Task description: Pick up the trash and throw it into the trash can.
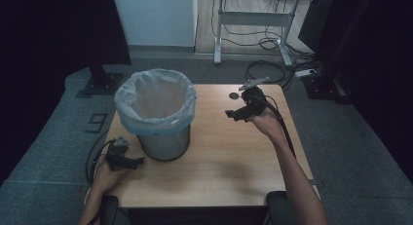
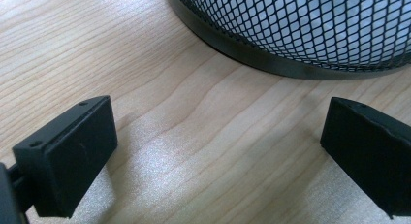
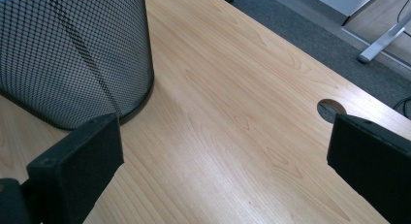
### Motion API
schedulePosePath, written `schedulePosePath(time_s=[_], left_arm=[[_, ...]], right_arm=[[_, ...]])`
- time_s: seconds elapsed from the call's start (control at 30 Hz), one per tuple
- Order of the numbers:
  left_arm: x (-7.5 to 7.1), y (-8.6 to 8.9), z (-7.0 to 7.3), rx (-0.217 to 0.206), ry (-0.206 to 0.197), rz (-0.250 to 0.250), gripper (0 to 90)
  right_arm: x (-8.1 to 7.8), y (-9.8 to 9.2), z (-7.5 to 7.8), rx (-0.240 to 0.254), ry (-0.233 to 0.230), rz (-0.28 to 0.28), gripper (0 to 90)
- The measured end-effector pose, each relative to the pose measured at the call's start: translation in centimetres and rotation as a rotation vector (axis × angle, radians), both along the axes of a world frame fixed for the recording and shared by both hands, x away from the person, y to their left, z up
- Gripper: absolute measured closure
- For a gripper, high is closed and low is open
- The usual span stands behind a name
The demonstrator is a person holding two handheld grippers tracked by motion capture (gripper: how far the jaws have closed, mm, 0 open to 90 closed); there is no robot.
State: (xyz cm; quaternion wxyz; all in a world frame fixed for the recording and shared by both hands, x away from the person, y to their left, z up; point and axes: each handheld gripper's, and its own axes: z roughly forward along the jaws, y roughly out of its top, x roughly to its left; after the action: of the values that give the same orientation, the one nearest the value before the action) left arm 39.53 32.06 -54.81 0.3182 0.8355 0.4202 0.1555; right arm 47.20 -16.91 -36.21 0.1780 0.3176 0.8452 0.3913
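A black mesh waste bin lined with a pale plastic bag stands on the left half of the wooden table. My left gripper rests low on the table at the bin's front left, open and empty; the left gripper view has the bin's base just beyond its wide-apart jaws. My right gripper hovers over the table's back right, open and empty, pointing left toward the bin.
A round cable hole sits near the table's far edge. Beyond the table are grey carpet, a white desk frame and loose cables on the floor. A dark stand base is at back left.
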Motion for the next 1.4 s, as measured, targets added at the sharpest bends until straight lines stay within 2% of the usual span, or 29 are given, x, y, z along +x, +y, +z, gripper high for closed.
schedulePosePath(time_s=[0.57,0.77,1.0,1.4], left_arm=[[0.0,0.0,0.0,0.0,0.0,0.0,0.0],[0.0,0.0,0.0,0.0,0.0,0.001,0.0],[0.0,0.0,0.0,0.0,0.0,0.001,0.0],[0.0,0.0,0.0,-0.001,0.002,0.001,0.0]], right_arm=[[-1.4,-2.4,-2.5,0.009,-0.002,-0.029,0.0],[-2.2,-3.5,-4.0,-0.002,-0.001,-0.055,0.0],[-2.9,-4.7,-5.8,0.01,0.01,-0.077,0.0],[-4.1,-5.7,-9.6,0.001,0.03,-0.107,0.0]])
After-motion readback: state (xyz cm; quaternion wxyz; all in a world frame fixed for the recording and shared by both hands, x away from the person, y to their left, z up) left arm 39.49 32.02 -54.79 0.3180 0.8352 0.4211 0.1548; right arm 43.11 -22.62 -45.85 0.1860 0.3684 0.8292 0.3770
